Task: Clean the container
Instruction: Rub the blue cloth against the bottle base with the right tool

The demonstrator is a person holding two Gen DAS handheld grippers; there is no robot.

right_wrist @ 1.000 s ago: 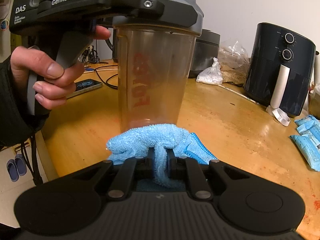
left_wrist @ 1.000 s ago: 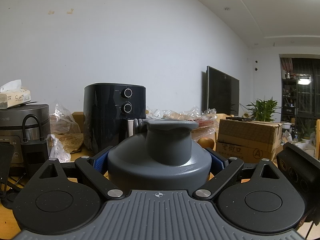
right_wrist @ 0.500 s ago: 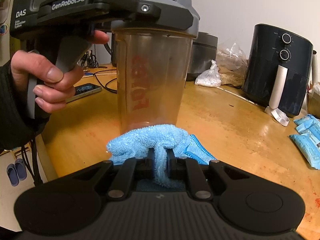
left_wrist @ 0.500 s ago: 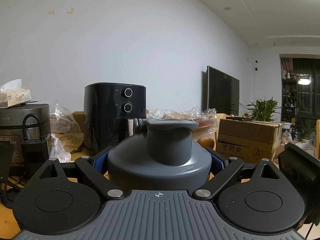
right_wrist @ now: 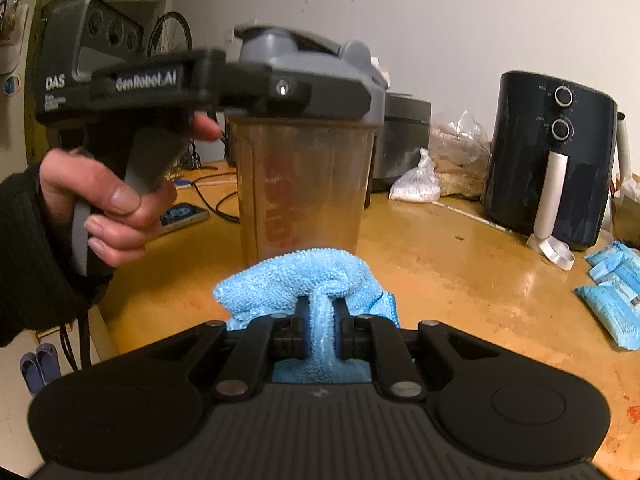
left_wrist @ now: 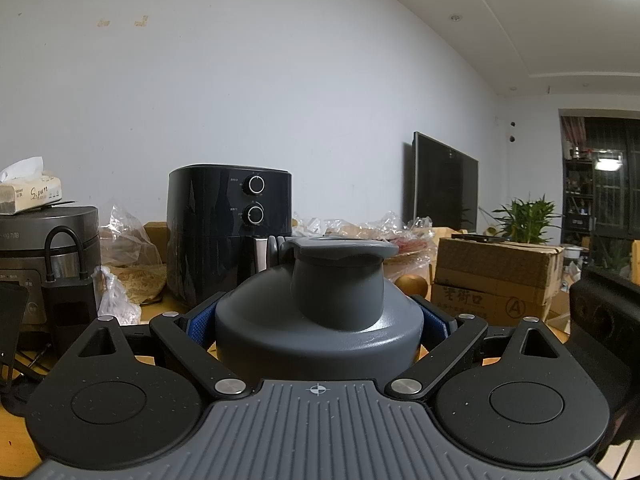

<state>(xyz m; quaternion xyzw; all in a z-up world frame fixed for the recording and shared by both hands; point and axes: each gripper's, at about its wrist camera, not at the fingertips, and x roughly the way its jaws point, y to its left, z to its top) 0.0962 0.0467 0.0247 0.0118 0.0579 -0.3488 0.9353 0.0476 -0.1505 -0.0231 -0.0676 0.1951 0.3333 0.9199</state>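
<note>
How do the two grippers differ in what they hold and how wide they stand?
The left gripper is clamped wide around the shaker bottle at its grey lid; the right gripper is pinched nearly shut on the blue cloth. The left one holds something rigid, the right something soft and bunched. Both have blue pads and each grips something.

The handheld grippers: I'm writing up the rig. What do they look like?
Both are black with ribbed grey bodies, steel pivot pins and blue-padded fingers. The left gripper bears white "DAS" and "GenRobot.AI" lettering and a grey-fronted handle; the hand holding it wears a black knit sleeve.
</note>
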